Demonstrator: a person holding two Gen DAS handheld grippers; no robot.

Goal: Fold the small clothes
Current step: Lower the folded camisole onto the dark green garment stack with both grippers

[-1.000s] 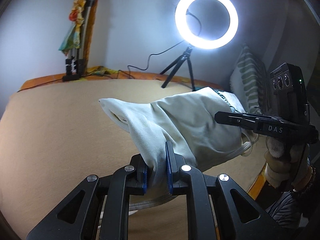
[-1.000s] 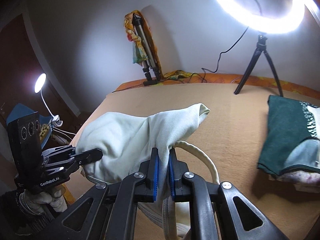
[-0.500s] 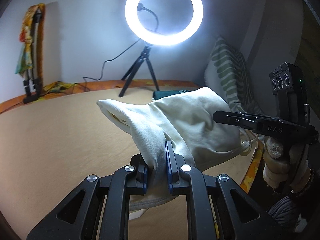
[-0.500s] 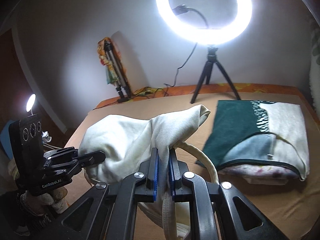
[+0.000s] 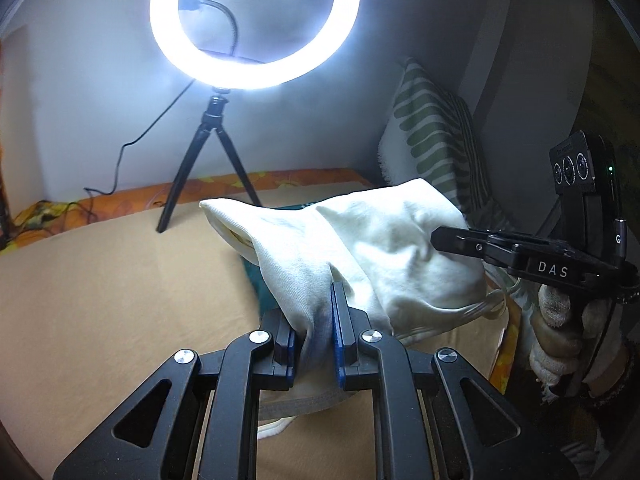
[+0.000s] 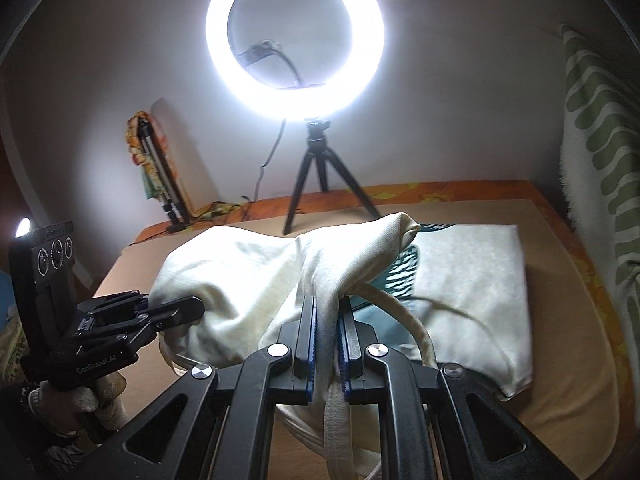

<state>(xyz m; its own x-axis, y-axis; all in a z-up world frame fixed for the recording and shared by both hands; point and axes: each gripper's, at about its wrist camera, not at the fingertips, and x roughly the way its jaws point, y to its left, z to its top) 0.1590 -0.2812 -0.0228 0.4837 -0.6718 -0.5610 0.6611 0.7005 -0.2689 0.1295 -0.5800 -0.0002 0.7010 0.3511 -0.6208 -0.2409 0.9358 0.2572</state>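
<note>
Garment: a cream-white small garment [image 5: 360,248] is hanging bunched between the two tools, lifted above the tan bed cover [image 5: 100,300]; its ribbed hem and a pale strap are drooping below the grips.
Left gripper: the left gripper [image 5: 316,336] is pinching a fold of the cream cloth between its blue-edged pads, jaws narrowed onto the fabric.
Right gripper: the right gripper [image 6: 326,340] is clamping another fold of the same garment, jaws narrow, cloth spilling out above and below them.
Right gripper in the left view: its black body marked "DAS" is showing at the far side of the garment, gripped by a gloved hand [image 5: 560,332].
Folded stack: a folded pile of clothes [image 6: 472,280], white over dark green with a patterned band, is lying on the cover just beyond and partly under the lifted garment.
Lighting: a lit ring light [image 6: 296,40] is standing on a black tripod [image 6: 320,176] at the back of the bed.
Surroundings: a green-striped pillow [image 5: 432,140] is leaning at the right; a folded stand with coloured cloth [image 6: 154,168] is leaning on the wall at the left.
</note>
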